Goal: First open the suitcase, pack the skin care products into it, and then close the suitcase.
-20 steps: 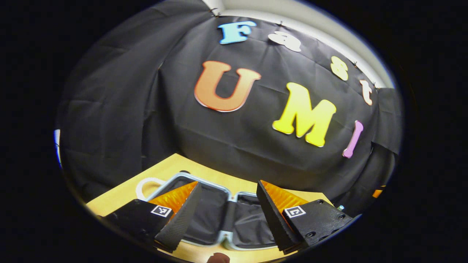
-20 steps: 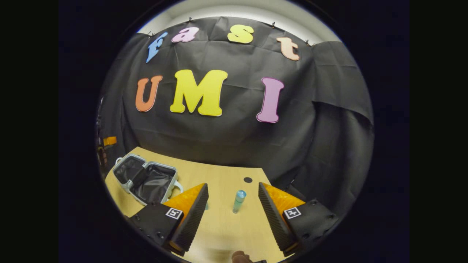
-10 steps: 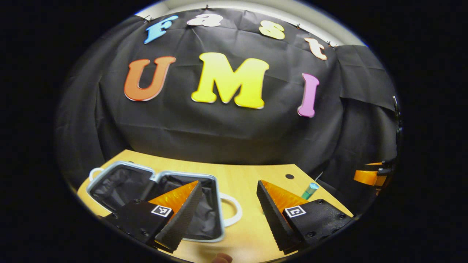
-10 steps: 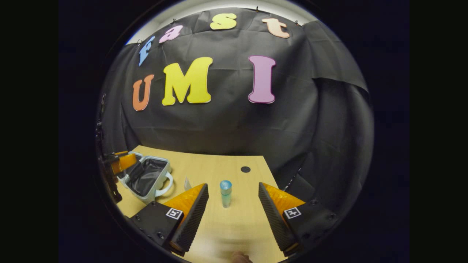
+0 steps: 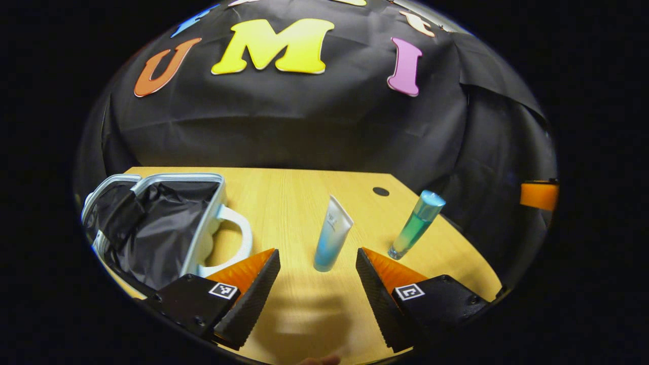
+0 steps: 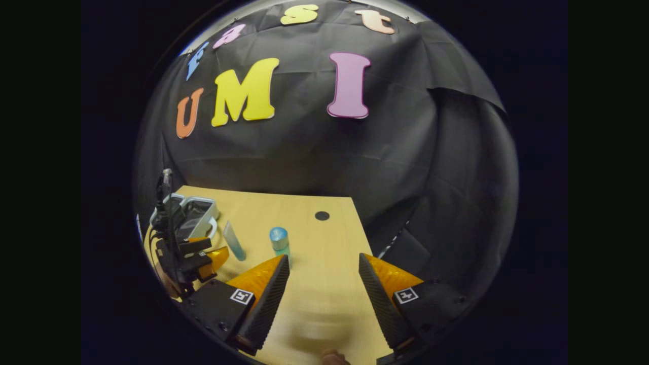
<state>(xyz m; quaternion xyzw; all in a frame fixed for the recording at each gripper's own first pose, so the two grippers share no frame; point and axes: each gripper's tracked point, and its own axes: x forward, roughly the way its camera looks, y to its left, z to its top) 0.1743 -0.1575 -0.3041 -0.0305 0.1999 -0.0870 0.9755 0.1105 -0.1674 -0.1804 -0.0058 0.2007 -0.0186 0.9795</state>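
1. The white-to-blue squeeze tube (image 5: 332, 235) stands cap-down on the pale wooden table (image 5: 304, 187), just ahead of the left gripper (image 5: 317, 263), whose jaws are apart and empty.
2. The green bottle with a blue cap (image 5: 417, 223) stands nearby; the open grey suitcase with black lining (image 5: 162, 223) lies farther left.
3. The right gripper (image 6: 323, 268) hangs with its jaws apart too.
4. Centre the tube between the pads, grip low, close gently.

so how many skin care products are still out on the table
2. A white-to-blue squeeze tube stands cap-down between the left gripper's fingers; a slim green bottle with a blue cap stands to its right. The open grey suitcase looks empty, though partly hidden.
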